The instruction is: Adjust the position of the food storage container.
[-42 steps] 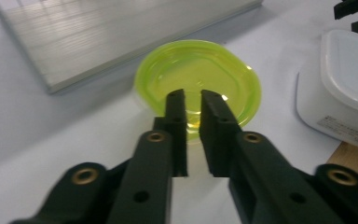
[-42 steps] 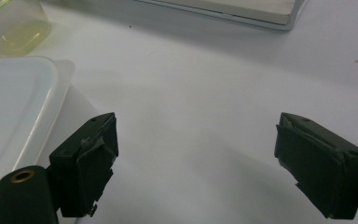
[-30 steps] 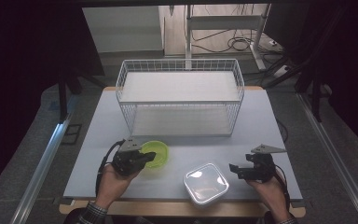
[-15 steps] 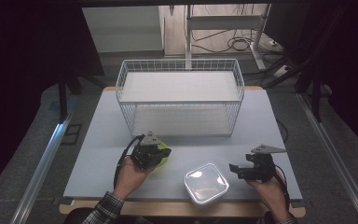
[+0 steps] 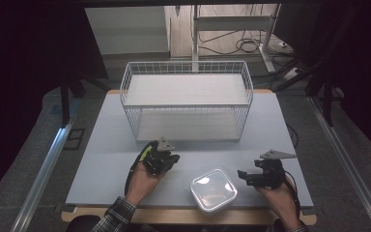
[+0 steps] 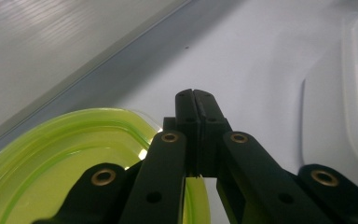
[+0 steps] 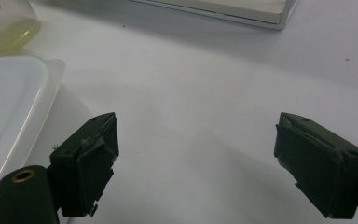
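- Now the left gripper (image 6: 196, 100) has its jaws pressed together on the rim of the green bowl (image 6: 65, 158), which seems lifted off the white table (image 5: 106, 145) in front of the wire basket (image 5: 186, 104)
- Seen from above, that bowl (image 5: 146, 151) is mostly hidden under the left hand, with just a sliver of yellow-green edge peeking out
- Risk, as I judge it: the grip is on a thin rim at one side only, so the bowl could swing, tilt or slip out if the hand turns quickly
- Another risk: the basket wall is near, and carrying the bowl in too low could knock it against the wires
- Meanwhile the right gripper (image 7: 196, 154) hovers with its jaws wide apart, holding nothing, just beside the white container (image 5: 213, 189)
- Reaching for that container carelessly could push it toward the near table edge, since it sits close to it
- Contents: the basket looks empty, showing just its pale floor; the green bowl looks empty too, as far as the left gripper view lets me see
- A lid covers the white container (image 7: 9, 107), so I cannot tell what is inside
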The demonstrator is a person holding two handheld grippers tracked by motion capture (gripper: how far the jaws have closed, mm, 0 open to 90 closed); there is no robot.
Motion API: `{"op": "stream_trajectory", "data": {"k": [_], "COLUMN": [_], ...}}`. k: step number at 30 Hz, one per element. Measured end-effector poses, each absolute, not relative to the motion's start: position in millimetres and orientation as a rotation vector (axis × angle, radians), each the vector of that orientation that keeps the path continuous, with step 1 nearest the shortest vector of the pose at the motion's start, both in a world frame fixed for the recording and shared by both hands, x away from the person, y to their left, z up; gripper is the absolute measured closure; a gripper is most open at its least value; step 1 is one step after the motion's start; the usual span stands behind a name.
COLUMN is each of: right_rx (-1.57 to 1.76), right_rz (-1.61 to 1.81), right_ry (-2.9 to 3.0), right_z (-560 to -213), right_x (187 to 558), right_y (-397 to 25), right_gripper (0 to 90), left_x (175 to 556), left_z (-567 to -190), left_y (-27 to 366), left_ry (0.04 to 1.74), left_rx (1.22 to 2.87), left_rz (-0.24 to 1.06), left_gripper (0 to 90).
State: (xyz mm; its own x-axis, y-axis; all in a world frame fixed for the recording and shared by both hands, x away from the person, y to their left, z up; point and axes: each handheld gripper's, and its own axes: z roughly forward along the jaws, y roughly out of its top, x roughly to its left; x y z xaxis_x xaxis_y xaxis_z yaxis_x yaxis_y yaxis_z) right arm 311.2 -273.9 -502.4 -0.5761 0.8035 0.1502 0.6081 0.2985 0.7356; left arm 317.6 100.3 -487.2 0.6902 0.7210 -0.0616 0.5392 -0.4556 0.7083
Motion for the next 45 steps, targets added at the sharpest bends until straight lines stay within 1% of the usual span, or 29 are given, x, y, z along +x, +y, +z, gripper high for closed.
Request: {"op": "stream_trajectory", "data": {"k": [3, 14, 20, 27, 28, 29, 33, 35, 38, 39, 40, 42, 45], "right_rx": [1.291, 1.283, 1.279, 1.275, 1.266, 1.261, 1.223, 1.202, 1.166, 1.166, 1.138, 1.122, 1.104], "right_rz": [1.145, 1.146, 1.146, 1.143, 1.142, 1.141, 1.132, 1.129, 1.129, 1.129, 1.13, 1.123, 1.127], "right_ry": [2.322, 2.329, 2.331, 2.335, 2.336, 2.338, 2.365, 2.384, 2.422, 2.422, 2.448, 2.47, 2.494], "right_z": [-502.3, -502.3, -502.3, -502.1, -500.9, -500.3, -495.9, -492.7, -488.9, -488.9, -487.9, -487.2, -486.0], "right_x": [311.1, 310.7, 310.5, 310.2, 309.6, 309.3, 305.7, 302.9, 297.9, 297.9, 294.1, 291.6, 286.3], "right_y": [-273.8, -273.2, -273.2, -272.3, -272.2, -272.3, -271.2, -269.8, -267.7, -267.7, -265.5, -263.7, -260.0], "right_gripper": [14.0, 14.3, 14.3, 15.8, 20.0, 22.4, 39.8, 51.6, 67.0, 67.0, 76.3, 82.9, 88.0], "left_x": [317.8, 316.0, 315.5, 313.2, 309.4, 306.9, 294.6, 288.4, 278.7, 278.7, 271.1, 263.0, 250.6], "left_z": [-488.4, -493.5, -497.0, -496.2, -493.6, -491.9, -489.2, -490.5, -493.2, -493.2, -496.0, -499.4, -505.5], "left_y": [105.6, 148.0, 168.1, 167.8, 164.6, 162.8, 154.0, 149.1, 141.3, 141.3, 134.6, 127.9, 117.8], "left_ry": [0.986, 1.093, 1.161, 1.155, 1.138, 1.122, 1.061, 1.038, 0.992, 0.992, 0.968, 0.941, 0.911], "left_rx": [2.172, 2.15, 2.126, 2.112, 2.104, 2.104, 2.093, 2.09, 2.08, 2.08, 2.076, 2.085, 2.089], "left_rz": [0.329, 0.347, 0.377, 0.388, 0.398, 0.396, 0.364, 0.338, 0.285, 0.285, 0.258, 0.235, 0.179], "left_gripper": [90.0, 90.0, 90.0, 90.0, 90.0, 90.0, 89.9, 89.9, 89.9, 89.9, 89.9, 89.9, 89.9]}}
